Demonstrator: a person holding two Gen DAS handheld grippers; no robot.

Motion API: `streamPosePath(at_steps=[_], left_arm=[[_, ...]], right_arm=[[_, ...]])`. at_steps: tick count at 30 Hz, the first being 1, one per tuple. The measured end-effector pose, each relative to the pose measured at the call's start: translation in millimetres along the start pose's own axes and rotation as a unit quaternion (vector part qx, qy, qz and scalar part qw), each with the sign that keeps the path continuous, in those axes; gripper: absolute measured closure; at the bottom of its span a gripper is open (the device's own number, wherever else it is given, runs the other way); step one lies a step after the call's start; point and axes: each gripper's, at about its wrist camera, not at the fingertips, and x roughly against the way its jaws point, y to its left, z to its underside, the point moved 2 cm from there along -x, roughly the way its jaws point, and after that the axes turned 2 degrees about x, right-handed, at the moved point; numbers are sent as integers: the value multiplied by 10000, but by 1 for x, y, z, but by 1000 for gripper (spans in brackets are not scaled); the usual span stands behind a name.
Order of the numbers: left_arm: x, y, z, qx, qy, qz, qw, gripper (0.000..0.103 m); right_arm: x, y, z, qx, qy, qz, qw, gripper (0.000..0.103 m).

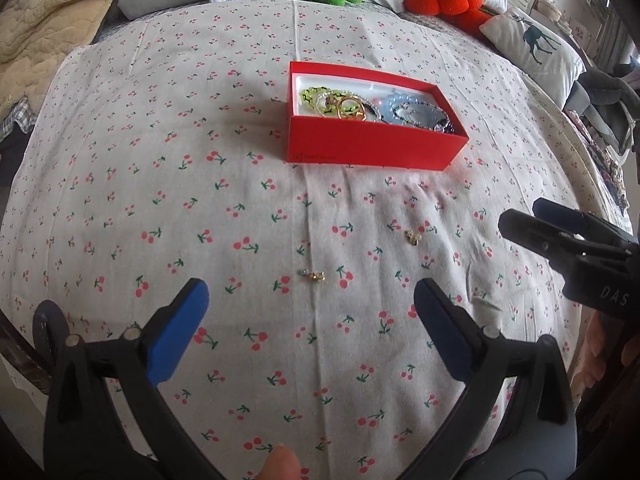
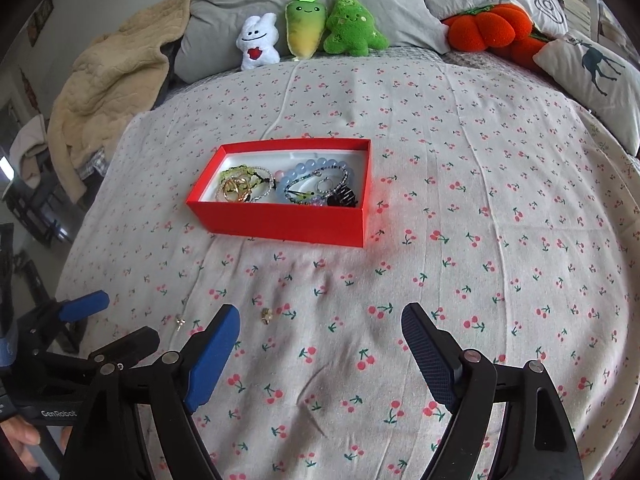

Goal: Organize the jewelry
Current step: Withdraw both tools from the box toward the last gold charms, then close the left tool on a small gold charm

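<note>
A: Where's the jewelry?

B: Most of it lies in the red box (image 2: 280, 222) on the bed (image 2: 480, 280). At the box's left end there's a green bead bracelet (image 2: 236, 172) and a gold ring (image 2: 236, 192); at its right end a pale blue bead bracelet (image 2: 298, 172) and something dark (image 2: 344, 198) I can't make out.

A: Anything outside the box?

B: Two small pieces on the cherry-print sheet, on the near side of the box and well apart from it. One is a gold charm (image 1: 411, 237), nearer the box; the other is a small gold piece (image 1: 314, 276), further from the box and to the left of the charm. Neither is touched by anything.

A: And the fingers?

B: On the left gripper (image 1: 310, 300) they stand wide apart with nothing between them — just bare sheet, and the small gold piece lies just beyond the tips. On the right gripper (image 2: 320, 328) they're apart too, and empty; from that view the charm (image 2: 266, 315) sits just past the left finger's blue pad (image 2: 212, 360).

A: How do the two grippers sit against the box?

B: Both hang over the sheet on the near side of the box, side by side — the left one below its left half, the right one toward its right end. Neither is near the box rim.

A: What's behind the box?

B: Plush toys (image 2: 312, 28) in a row against grey pillows (image 2: 248, 4), on the far side.
</note>
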Motion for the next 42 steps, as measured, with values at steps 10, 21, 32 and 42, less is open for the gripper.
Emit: streamPosePath(at_steps=[10,21,32,42], left_arm=[[-16,14,45,-606,-53,13,9981,1],[-32,14,44,-603,-94,407,9973,1],[-38,3,26,-525,-231,737,9956,52],[-46,-2,18,-418,-133,856,9954,73]], right_arm=[[-15,-8,28,258,60,247,9993,19],[-44,8,35,654,284,240,9972,19],[-58,23,39,1078,404,259,9930,19],[-61,23,40,1155,408,247,9922,19]])
